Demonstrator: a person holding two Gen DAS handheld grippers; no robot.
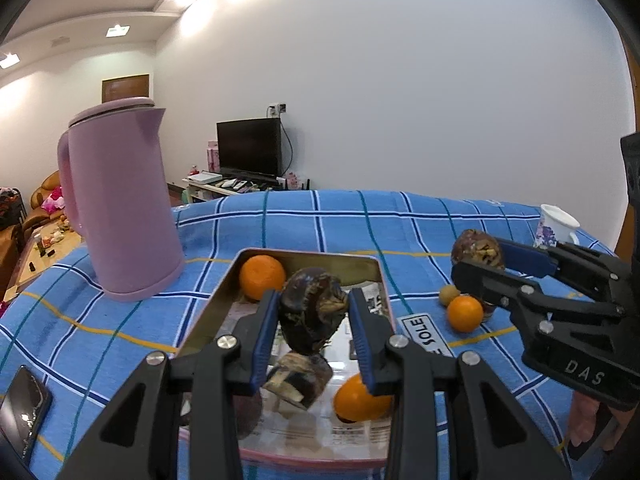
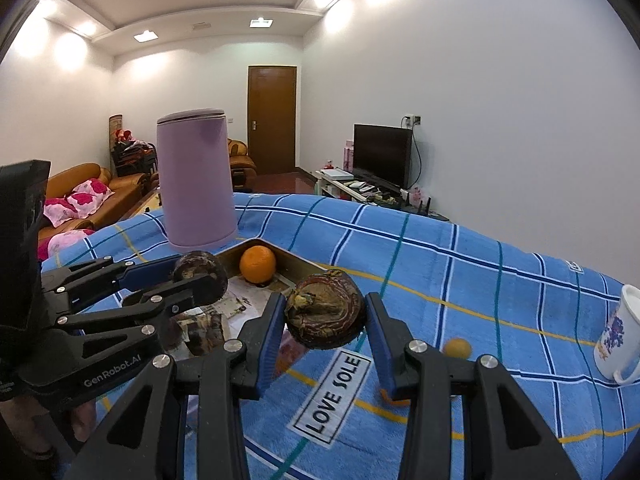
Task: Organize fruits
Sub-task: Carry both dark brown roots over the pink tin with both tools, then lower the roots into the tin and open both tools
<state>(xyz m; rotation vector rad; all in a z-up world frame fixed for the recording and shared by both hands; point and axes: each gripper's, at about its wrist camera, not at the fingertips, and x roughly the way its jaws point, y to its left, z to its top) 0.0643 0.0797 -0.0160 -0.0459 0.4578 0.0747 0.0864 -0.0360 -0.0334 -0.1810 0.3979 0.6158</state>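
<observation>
My left gripper [image 1: 314, 299] is shut on a dark wrinkled fruit [image 1: 310, 320] and holds it above a metal tray [image 1: 312, 255]. In the tray lie two oranges [image 1: 262, 276] [image 1: 360, 399] and another dark fruit [image 1: 300, 378]. My right gripper [image 2: 325, 303] is shut on a second dark fruit [image 2: 326, 314] above the blue checked cloth, just right of the tray [image 2: 298, 266]. Each gripper shows in the other's view: the right one [image 1: 480, 259], the left one [image 2: 195, 273]. An orange [image 1: 465, 313] and a small yellow fruit [image 1: 448, 294] lie on the cloth.
A tall pink kettle [image 1: 120, 200] stands left of and behind the tray. A white flowered mug [image 2: 618, 336] sits at the cloth's right edge. A dark phone [image 1: 24, 408] lies at the near left. A "LOVE SOLE" label [image 2: 334, 394] is sewn into the cloth.
</observation>
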